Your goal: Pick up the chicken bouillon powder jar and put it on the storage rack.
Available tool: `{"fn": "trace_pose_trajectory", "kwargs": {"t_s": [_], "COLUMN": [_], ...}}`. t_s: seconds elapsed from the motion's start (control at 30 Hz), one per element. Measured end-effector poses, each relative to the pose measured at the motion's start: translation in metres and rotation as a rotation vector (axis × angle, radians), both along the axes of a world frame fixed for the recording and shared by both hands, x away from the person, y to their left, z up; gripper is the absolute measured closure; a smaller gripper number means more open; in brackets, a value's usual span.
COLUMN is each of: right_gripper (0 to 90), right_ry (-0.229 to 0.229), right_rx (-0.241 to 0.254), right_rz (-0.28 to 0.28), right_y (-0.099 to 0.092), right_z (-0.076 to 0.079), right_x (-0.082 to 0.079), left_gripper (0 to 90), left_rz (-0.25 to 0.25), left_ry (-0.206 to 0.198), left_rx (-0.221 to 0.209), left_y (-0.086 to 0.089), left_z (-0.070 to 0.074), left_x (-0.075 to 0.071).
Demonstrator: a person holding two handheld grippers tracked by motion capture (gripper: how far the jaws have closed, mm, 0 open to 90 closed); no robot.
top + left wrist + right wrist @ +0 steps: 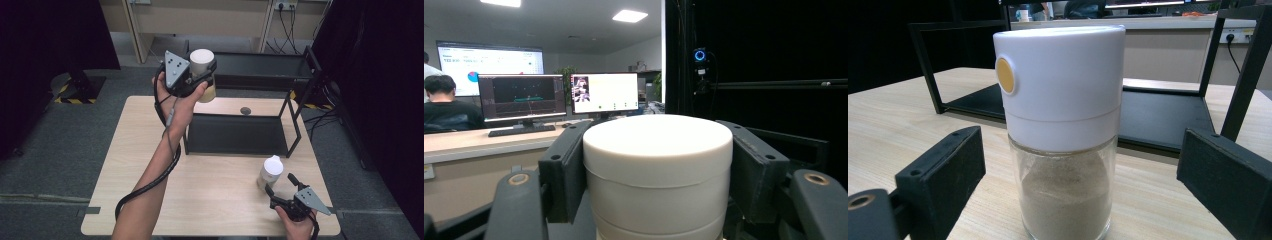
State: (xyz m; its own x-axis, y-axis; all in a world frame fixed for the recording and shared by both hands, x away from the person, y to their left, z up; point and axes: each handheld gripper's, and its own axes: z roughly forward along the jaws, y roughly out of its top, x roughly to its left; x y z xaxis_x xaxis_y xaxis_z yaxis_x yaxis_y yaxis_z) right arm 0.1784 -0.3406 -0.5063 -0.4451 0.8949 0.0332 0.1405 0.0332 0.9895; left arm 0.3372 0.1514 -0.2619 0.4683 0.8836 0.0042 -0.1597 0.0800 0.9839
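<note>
My left gripper [202, 72] is raised level with the top shelf [260, 65] of a black rack and is shut on a white-capped jar [201, 60]. In the left gripper view both pads [566, 170] press the sides of that jar's white lid [657, 160]. A second jar [270, 171], with a white cap and a glass body, stands on the table near the front right. My right gripper [281, 191] sits just in front of it, open. In the right gripper view this jar [1063, 125] holds beige powder and has a yellow dot on its cap, with the jaws wide apart on either side.
The black rack's lower shelf [235, 135] rests on the wooden table [150, 150] at the back centre. A small dark round object [245, 110] lies on the table behind it. In the left gripper view, a desk with monitors [521, 97] stands beyond.
</note>
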Motion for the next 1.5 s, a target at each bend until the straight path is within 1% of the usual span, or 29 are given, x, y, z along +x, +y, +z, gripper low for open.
{"fn": "trace_pose_trajectory", "kwargs": {"t_s": [0.13, 0.27, 0.3, 0.73, 0.87, 0.93, 0.97, 1.13, 1.2, 1.33, 1.4, 1.5], "right_gripper": [5.5, 5.5, 5.5, 5.5, 5.5, 5.5, 5.5, 5.5, 5.5, 5.5, 5.5, 5.5], "right_ry": [0.0, 0.0, 0.0, 0.001, -0.001, 0.0, 0.0, 0.0, 0.0, -0.003, -0.004, -0.001], "right_rx": [-0.002, -0.001, -0.001, -0.001, -0.003, -0.002, -0.002, -0.001, -0.001, -0.006, -0.004, -0.005], "right_rz": [0.001, 0.0, 0.0, 0.001, 0.002, 0.002, 0.002, 0.002, 0.002, 0.001, 0.001, 0.002], "right_y": [0.0, 0.0, 0.0, 0.0, 0.0, 0.0, 0.0, 0.0, 0.0, 0.0, 0.0, 0.0], "right_z": [0.0, 0.0, 0.0, 0.0, 0.0, 0.0, 0.0, 0.0, 0.0, 0.0, 0.0, 0.0], "right_x": [0.0, 0.0, 0.0, 0.0, 0.0, 0.0, 0.0, 0.0, 0.0, 0.0, 0.0, 0.0], "left_gripper": [33.1, 33.1, 33.0, 33.1, 33.1, 33.1, 33.1, 33.1, 33.1, 33.1, 33.1, 33.1], "left_rz": [0.008, 0.009, 0.013, 0.027, 0.031, 0.036, 0.037, 0.053, 0.059, 0.064, 0.066, 0.073], "left_ry": [0.001, 0.005, 0.006, 0.017, 0.019, 0.019, 0.02, 0.032, 0.046, 0.038, 0.045, 0.058], "left_rx": [0.004, 0.002, -0.001, 0.01, 0.005, 0.01, 0.013, 0.0, -0.005, 0.018, 0.029, 0.027], "left_y": [-0.001, -0.002, -0.002, -0.006, -0.007, -0.008, -0.009, -0.009, -0.011, -0.014, -0.015, -0.015], "left_z": [0.007, 0.013, 0.016, 0.039, 0.043, 0.044, 0.045, 0.049, 0.053, 0.059, 0.062, 0.064], "left_x": [0.003, 0.005, 0.007, 0.018, 0.021, 0.023, 0.024, 0.032, 0.037, 0.046, 0.05, 0.057]}}
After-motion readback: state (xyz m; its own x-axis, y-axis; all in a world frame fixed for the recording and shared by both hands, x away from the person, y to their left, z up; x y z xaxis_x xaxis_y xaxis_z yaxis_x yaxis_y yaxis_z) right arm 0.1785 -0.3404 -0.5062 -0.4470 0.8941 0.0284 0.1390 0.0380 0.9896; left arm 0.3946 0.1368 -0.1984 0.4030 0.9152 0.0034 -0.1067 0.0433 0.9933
